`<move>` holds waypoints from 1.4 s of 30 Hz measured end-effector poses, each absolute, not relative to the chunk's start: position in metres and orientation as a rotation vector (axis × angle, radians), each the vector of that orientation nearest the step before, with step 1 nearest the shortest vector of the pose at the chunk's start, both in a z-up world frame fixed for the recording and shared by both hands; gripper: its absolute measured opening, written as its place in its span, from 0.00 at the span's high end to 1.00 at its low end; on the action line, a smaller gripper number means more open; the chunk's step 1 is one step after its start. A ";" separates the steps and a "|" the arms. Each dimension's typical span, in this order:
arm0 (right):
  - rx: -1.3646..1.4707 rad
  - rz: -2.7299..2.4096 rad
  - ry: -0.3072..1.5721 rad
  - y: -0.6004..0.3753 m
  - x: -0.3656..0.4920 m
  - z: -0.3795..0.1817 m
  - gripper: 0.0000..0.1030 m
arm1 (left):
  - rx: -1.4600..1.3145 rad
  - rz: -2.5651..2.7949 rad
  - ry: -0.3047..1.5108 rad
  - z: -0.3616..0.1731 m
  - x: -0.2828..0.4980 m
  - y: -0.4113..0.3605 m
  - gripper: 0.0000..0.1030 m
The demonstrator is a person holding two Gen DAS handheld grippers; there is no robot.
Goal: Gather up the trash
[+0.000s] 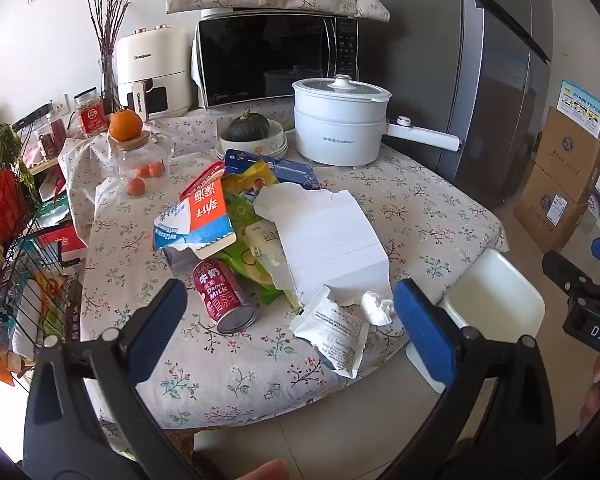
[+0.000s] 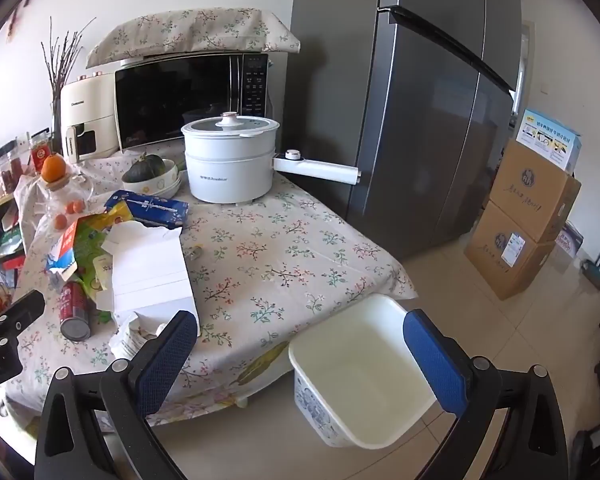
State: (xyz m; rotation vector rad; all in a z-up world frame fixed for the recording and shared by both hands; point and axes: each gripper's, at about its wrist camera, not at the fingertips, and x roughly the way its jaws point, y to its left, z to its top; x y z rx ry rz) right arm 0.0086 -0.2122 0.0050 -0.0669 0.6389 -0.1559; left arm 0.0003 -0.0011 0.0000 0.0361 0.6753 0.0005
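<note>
A heap of trash lies on the flowered tablecloth (image 1: pixel 228 376): a red milk can (image 1: pixel 224 296) on its side, a torn orange-and-blue carton (image 1: pixel 198 218), green wrappers (image 1: pixel 244 200), a white cardboard box (image 1: pixel 324 236), a white sachet (image 1: pixel 334 332) and a crumpled tissue (image 1: pixel 376 307). My left gripper (image 1: pixel 290 312) hovers open just in front of the can and sachet, holding nothing. My right gripper (image 2: pixel 312 350) is open and empty above the table's corner, with the white bin (image 2: pixel 360 372) on the floor below it. The can (image 2: pixel 73 312) and box (image 2: pixel 152 268) lie to its left.
At the back stand a white electric pot (image 1: pixel 336 120), a microwave (image 1: pixel 276 60), an air fryer (image 1: pixel 152 72), a bowl with a squash (image 1: pixel 252 132) and a glass jar topped by an orange (image 1: pixel 126 124). A wire rack (image 1: pixel 16 240) is left; a fridge (image 2: pixel 420 120) and cardboard boxes (image 2: pixel 524 220) right.
</note>
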 end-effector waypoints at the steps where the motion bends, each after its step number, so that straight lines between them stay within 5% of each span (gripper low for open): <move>1: -0.063 -0.155 0.642 -0.213 0.009 0.005 0.00 | 0.016 -0.016 0.692 0.000 0.002 0.000 0.00; 42: -0.068 -0.165 0.658 -0.213 0.010 0.000 0.00 | 0.024 0.015 0.655 0.001 -0.001 0.008 0.00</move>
